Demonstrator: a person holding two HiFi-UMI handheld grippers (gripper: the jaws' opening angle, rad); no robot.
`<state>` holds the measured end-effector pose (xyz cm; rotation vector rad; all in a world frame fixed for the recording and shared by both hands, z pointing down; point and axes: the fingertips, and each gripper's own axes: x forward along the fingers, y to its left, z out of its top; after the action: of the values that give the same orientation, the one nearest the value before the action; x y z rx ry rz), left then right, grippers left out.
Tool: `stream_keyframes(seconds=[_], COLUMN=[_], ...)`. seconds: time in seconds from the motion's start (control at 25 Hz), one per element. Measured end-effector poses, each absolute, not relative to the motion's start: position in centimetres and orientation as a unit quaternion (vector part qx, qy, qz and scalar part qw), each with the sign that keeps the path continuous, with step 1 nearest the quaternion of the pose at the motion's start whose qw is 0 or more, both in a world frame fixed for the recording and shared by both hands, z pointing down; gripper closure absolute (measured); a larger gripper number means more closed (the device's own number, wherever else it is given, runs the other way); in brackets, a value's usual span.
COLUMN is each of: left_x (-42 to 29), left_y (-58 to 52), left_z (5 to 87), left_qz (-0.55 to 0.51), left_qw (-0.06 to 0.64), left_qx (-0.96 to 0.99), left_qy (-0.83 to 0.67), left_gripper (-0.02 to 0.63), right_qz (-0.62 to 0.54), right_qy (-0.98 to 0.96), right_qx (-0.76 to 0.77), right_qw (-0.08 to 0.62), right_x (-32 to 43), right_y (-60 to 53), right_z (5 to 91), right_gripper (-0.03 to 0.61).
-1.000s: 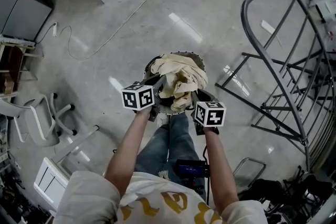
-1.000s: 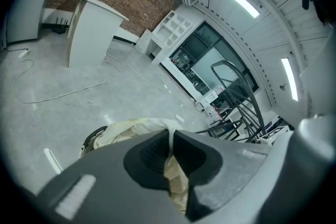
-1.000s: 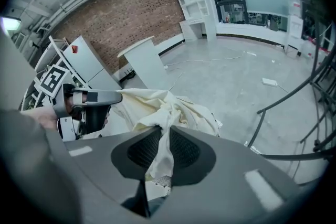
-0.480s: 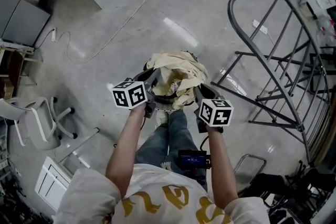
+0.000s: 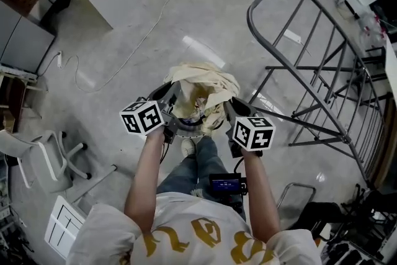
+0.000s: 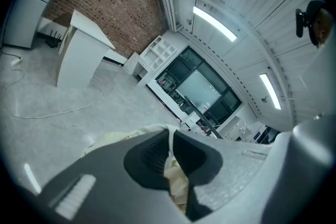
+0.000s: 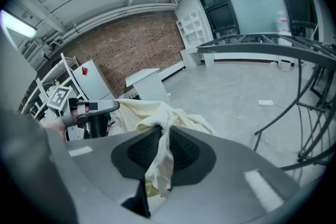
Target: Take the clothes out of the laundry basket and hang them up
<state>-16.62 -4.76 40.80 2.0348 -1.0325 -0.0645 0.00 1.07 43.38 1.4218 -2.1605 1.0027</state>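
Crumpled cream fabric garment bunched between tongs: left gripper pinching edge, right gripper pinching fold. Yellow print on white shirt unreadable.

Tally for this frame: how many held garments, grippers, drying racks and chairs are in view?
Garment: 1
Grippers: 2, the left gripper and the right gripper, both shut on the garment
Rack: 1
Chair: 1
Total: 5

Head view from above, steeply downward, gripper views close-up, facing outward, all sharing cream garment
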Motion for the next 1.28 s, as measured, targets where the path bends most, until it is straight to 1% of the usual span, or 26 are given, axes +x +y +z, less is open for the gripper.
stream_keyframes(seconds=[0.44, 0.72, 1.28], left_x=[-15.4, -13.4, -10.4], left_y=[-5.9, -6.9, -7.6], left_z=[33.7, 30.0, 25.2], left_qz=[-0.07, -0.088, -0.096], left_qw=[0.387, 0.364, 0.327], left_qx=[0.833, 0.85, 0.876], left_qy=[-0.389, -0.371, -0.342], left_gripper=[0.593, 0.593, 0.594], right_qz=[0.326, 0.31, 0.279], right_qy=[-0.773, -0.762, -0.732], right_qx=[0.528, 0.561, 0.62], right_qw=[0.137, 0.089, 0.04], right_x=[1.8, 5.3, 10.9], right_y=[0.7, 0.4, 1.2], right_z=[36.8, 32.7, 27.7], right_gripper=[0.497, 0.499, 0.499])
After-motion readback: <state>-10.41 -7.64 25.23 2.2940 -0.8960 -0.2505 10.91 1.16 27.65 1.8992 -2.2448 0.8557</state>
